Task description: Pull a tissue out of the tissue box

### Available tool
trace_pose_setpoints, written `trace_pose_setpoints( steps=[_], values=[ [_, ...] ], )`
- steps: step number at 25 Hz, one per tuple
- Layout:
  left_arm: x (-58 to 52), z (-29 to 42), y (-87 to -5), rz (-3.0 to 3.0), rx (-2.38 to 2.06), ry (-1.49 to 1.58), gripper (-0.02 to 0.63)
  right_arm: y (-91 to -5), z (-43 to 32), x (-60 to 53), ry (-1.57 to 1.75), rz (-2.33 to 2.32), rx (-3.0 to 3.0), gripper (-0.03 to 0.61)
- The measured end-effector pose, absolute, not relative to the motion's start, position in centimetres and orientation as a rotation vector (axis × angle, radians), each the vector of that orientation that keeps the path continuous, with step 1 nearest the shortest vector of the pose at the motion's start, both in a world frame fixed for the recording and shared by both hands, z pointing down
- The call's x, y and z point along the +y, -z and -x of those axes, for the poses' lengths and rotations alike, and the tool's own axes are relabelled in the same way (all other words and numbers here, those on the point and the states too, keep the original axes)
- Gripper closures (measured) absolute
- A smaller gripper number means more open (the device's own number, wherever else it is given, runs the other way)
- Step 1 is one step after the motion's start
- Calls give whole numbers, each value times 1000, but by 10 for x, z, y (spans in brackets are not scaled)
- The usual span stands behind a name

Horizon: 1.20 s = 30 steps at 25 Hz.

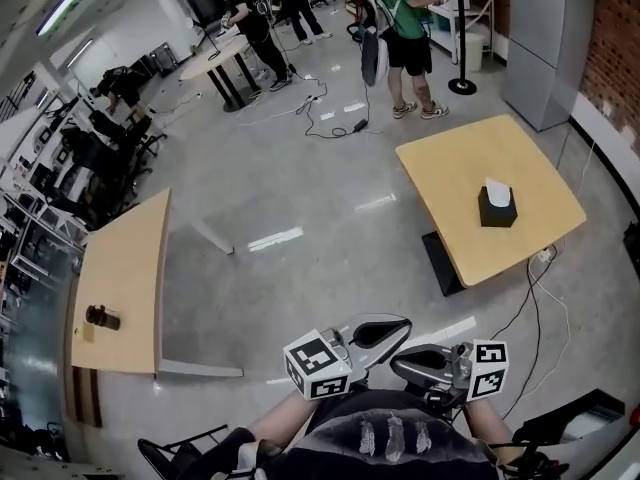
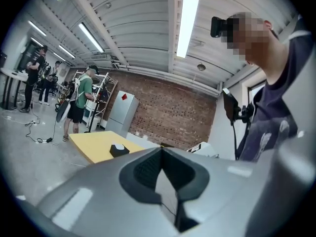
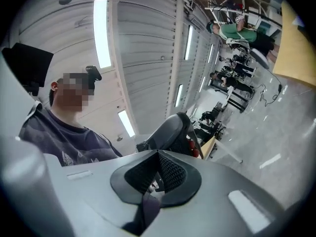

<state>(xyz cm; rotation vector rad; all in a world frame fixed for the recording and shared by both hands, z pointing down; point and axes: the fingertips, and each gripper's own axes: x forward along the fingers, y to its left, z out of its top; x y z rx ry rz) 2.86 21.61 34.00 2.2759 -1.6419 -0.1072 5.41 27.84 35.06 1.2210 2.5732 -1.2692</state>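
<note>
- Head view: saw the box [image 1: 497, 208] on the yellow table [image 1: 450, 163], well apart from both grippers, up and to the right across bare floor.
- Held the left gripper [image 1: 378, 330] and right gripper [image 1: 425, 364] close in at the body, side by side. Judged the right one slightly nearer the box, being on that side.
- Noted a black box with a white tissue [image 1: 496, 185] standing up from its top. Could not make out its long axis at that size.
- Left gripper view: found the jaws of the left gripper [image 2: 161, 149] pressed together, nothing between them. Saw the box [image 2: 119, 150] small and far off, left of the jaw tips, on the table [image 2: 91, 144].
- Right gripper view: found the right gripper [image 3: 158, 154] closed and empty as well, aimed up at the ceiling and back at the person. Saw no box here, so judged a turn toward the table due first.
</note>
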Motion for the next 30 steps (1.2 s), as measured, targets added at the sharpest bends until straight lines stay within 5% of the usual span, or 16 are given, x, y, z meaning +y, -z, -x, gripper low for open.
trace_pose_setpoints(
  steps=[16,30],
  values=[
    [174,-38,-339,-2450,-1342,117,612,-359,-16,272,1203,-1447,2668,580],
    [191,49,-356,-2538,-992,12,612,-370,94,302,1267,-1586,2844,580]
  ],
)
